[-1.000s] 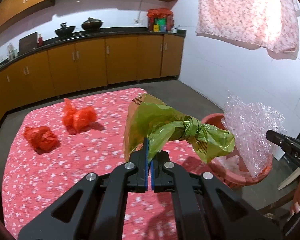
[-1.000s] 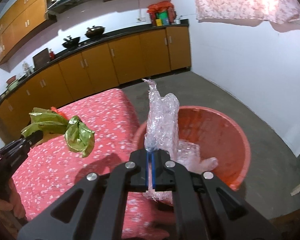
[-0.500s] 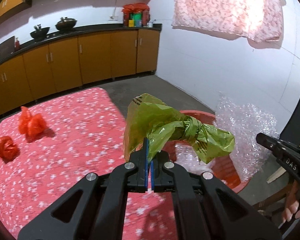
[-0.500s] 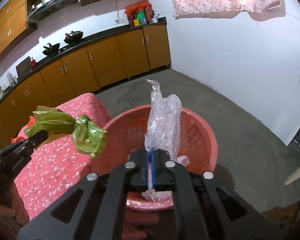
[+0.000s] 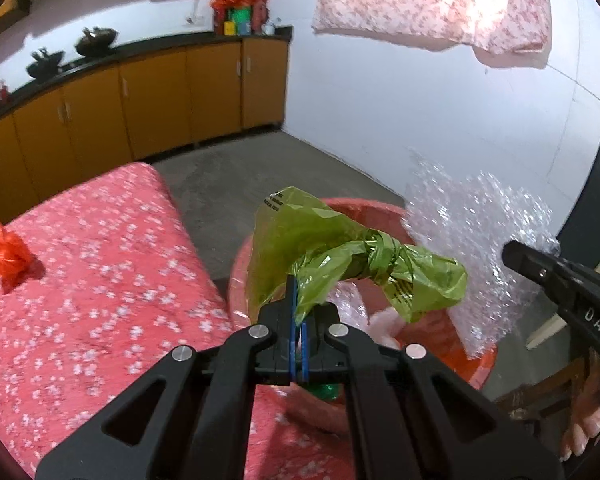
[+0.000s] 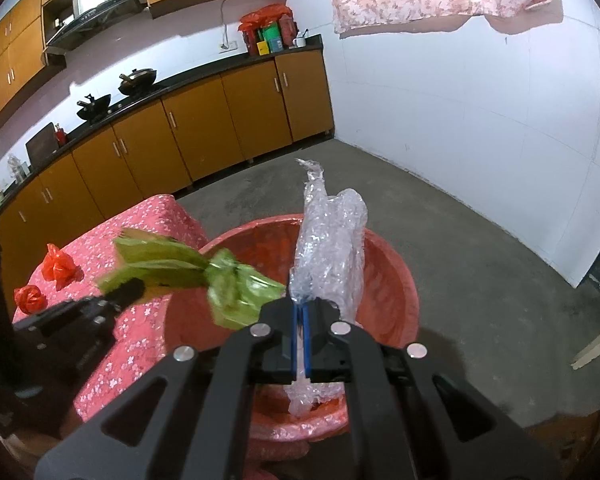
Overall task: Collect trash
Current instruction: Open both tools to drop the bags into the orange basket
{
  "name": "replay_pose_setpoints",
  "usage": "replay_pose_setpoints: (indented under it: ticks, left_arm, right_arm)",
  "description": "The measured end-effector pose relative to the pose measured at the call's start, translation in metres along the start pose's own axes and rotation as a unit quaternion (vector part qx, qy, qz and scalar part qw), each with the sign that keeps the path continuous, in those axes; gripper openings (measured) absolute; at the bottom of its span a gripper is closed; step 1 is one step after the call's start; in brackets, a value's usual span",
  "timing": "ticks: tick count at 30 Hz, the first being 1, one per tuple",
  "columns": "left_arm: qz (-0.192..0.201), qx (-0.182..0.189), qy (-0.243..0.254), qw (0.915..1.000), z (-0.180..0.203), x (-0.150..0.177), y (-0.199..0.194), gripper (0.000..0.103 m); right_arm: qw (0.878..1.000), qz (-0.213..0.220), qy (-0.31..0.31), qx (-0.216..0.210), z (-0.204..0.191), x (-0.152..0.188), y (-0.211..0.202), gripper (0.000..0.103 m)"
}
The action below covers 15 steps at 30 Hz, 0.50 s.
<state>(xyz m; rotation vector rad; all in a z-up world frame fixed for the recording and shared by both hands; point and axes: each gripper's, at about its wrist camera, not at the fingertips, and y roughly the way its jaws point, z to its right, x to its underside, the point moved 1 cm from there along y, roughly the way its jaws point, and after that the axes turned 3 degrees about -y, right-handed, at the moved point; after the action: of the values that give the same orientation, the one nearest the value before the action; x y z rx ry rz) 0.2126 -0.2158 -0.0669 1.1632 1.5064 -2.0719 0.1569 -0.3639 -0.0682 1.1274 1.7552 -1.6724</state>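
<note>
Trash bags [image 5: 4,254] lie on floral-clothed table [image 5: 100,280] near kitchen cabinets [image 6: 204,136].

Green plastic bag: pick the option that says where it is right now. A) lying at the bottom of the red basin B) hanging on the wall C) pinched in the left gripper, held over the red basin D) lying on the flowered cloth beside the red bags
C: the green plastic bag is pinched between the left gripper fingers, hanging in the air above the red basin.
</note>
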Motion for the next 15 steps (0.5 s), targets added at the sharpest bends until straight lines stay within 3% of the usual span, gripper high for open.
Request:
replay_pose_setpoints:
  ticks: [3, 7, 12, 15]
  left_arm:
    - [-0.015, 0.011, -0.004, 0.9998, -0.001, 0.003, 0.007, 0.006]
    - [-0.017, 0.008, -0.012, 0.9998, -0.009, 0.008, 0.008, 0.039]
    - [-0.013, 0.0, -0.019, 0.9997, -0.02, 0.01, 0.004, 0.041]
    - [-0.006, -0.012, -0.029, 0.9995, -0.03, 0.011, -0.003, 0.048]
  right_arm:
    - [1.0, -0.006, 0.001, -0.007, 0.002, 0.004, 0.005, 0.009]
    - [1.0, -0.013, 0.009, -0.009, 0.006, 0.01, 0.011, 0.02]
    - [1.0, -0.017, 0.007, 0.0, 0.004, 0.012, 0.014, 0.026]
    - [1.0, -0.01, -0.003, 0.004, -0.003, 0.012, 0.011, 0.029]
